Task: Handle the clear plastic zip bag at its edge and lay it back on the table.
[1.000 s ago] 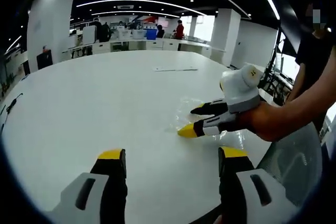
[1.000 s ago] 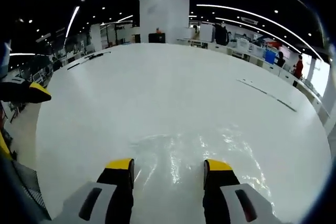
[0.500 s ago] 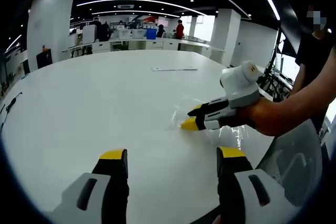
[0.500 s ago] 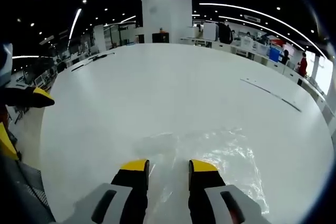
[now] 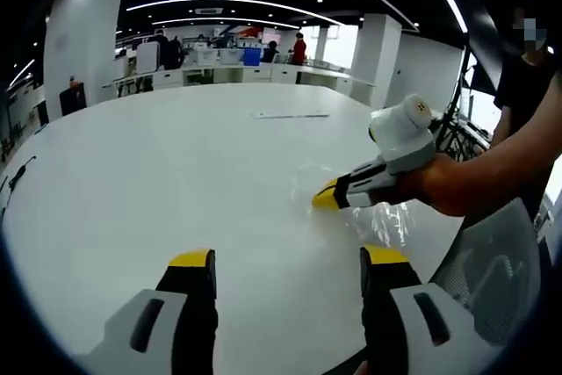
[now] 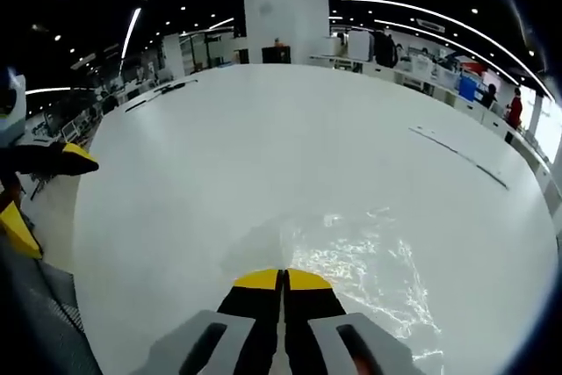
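Right gripper view: my right hand-held gripper (image 6: 282, 277) has just pinched together on the zip bag's (image 6: 369, 256) near edge, bag flat on the tabletop (image 6: 263, 147). Grip made; lift next. Left hand-held gripper (image 5: 285, 259) stays apart, idle.

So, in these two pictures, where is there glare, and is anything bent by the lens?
Right gripper view: ceiling lights sparkle off the crinkled zip bag, and the right gripper casts a soft shadow on the table. Left gripper view: fainter glints on the bag; the fisheye curves the table's edge and ceiling light strips.
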The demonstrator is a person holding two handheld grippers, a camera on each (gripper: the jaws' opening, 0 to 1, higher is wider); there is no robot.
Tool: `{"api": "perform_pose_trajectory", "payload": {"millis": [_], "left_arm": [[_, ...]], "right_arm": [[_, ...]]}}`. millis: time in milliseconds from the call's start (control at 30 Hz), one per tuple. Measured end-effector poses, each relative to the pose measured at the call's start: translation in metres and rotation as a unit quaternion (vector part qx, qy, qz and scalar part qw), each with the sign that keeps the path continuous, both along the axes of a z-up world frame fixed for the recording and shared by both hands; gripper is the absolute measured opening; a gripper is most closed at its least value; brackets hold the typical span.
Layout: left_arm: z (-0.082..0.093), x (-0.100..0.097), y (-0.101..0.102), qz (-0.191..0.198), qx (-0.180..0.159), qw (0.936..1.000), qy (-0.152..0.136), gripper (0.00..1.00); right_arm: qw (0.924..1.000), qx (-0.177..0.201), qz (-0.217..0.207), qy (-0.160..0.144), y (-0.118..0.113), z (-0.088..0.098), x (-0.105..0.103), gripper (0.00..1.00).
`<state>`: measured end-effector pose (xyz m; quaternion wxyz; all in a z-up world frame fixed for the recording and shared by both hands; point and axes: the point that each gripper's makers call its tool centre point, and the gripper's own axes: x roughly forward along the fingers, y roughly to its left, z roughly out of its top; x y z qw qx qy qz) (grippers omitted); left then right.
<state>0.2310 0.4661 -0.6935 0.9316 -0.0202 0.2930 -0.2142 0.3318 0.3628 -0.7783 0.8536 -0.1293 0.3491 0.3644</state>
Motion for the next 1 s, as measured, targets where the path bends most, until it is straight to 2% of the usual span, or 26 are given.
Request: {"api": "perform_pose_trajectory", "payload": {"millis": [300,400,700,867,1000], "left_arm": [[0.002,0.007,0.0,0.0,-0.002,1.0,-0.004,0.65],[0.004,0.011,-0.002,0.0,-0.004,1.0,-0.007,0.64],[0.005,0.025,-0.005,0.0,-0.014,0.9998,-0.013,0.63],[0.007,0.035,-0.008,-0.001,-0.018,0.9997,-0.015,0.61],[0.009,0.044,-0.012,0.0,-0.027,0.9995,-0.017,0.6]], "right_arm": [[0.9971,-0.023,0.065,-0.031,-0.007,0.012,-0.018,0.0],[0.9938,-0.034,0.095,-0.047,-0.01,0.016,-0.028,0.0],[0.9881,-0.046,0.128,-0.072,-0.011,0.03,-0.042,0.0],[0.9851,-0.05,0.143,-0.081,-0.011,0.029,-0.045,0.0],[0.9829,-0.051,0.155,-0.086,-0.01,0.036,-0.055,0.0]]}}
